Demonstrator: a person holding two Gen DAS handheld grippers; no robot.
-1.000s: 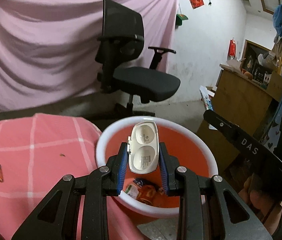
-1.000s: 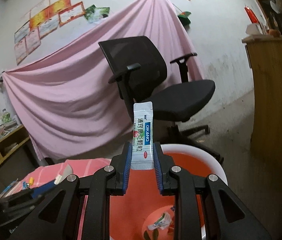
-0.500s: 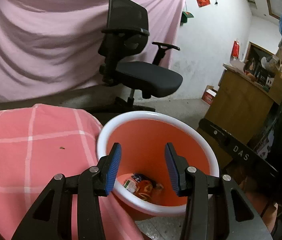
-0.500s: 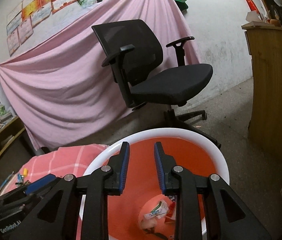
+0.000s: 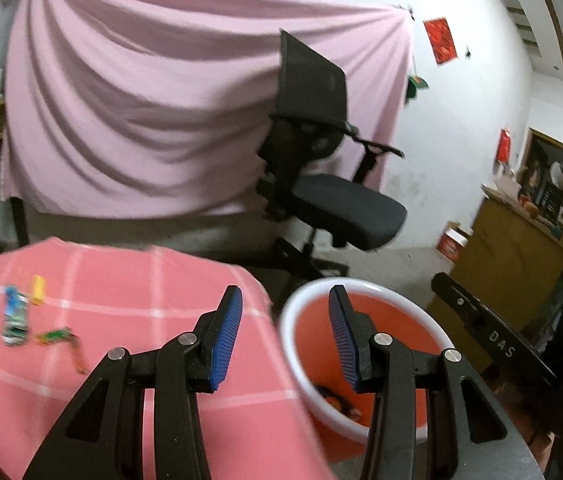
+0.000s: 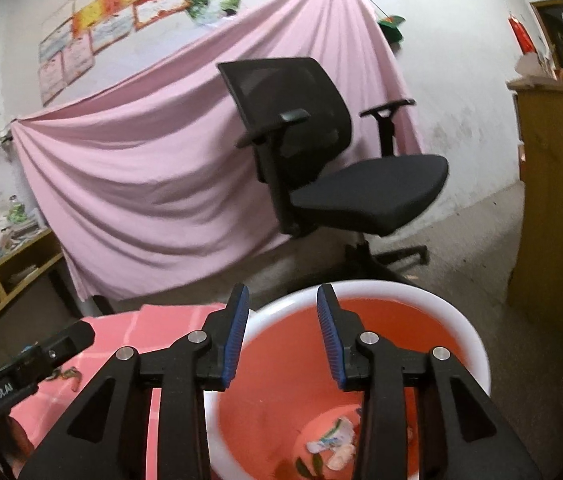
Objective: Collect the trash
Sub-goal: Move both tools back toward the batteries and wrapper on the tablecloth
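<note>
An orange bin with a white rim (image 5: 365,286) (image 6: 433,300) stands beside a table with a pink checked cloth (image 5: 121,280) (image 6: 161,316). Wrappers lie at the bin's bottom (image 6: 331,440). My left gripper (image 5: 283,308) is open and empty, over the table's right edge next to the bin. My right gripper (image 6: 282,302) is open and empty above the bin's left rim. On the cloth at the left lie a blue-green packet (image 5: 14,316), a yellow piece (image 5: 37,283) and a small green-orange wrapper (image 5: 59,336).
A black office chair (image 5: 321,184) (image 6: 333,168) stands behind the bin before a pink hanging sheet (image 5: 141,120). A wooden cabinet (image 5: 521,248) (image 6: 557,200) is at the right. Low wooden shelves (image 6: 5,280) are at the left.
Both grippers let go of their trash, the white plastic tray and the sachet, over the bin. The left gripper then swung left toward the table; the right opened wider.
</note>
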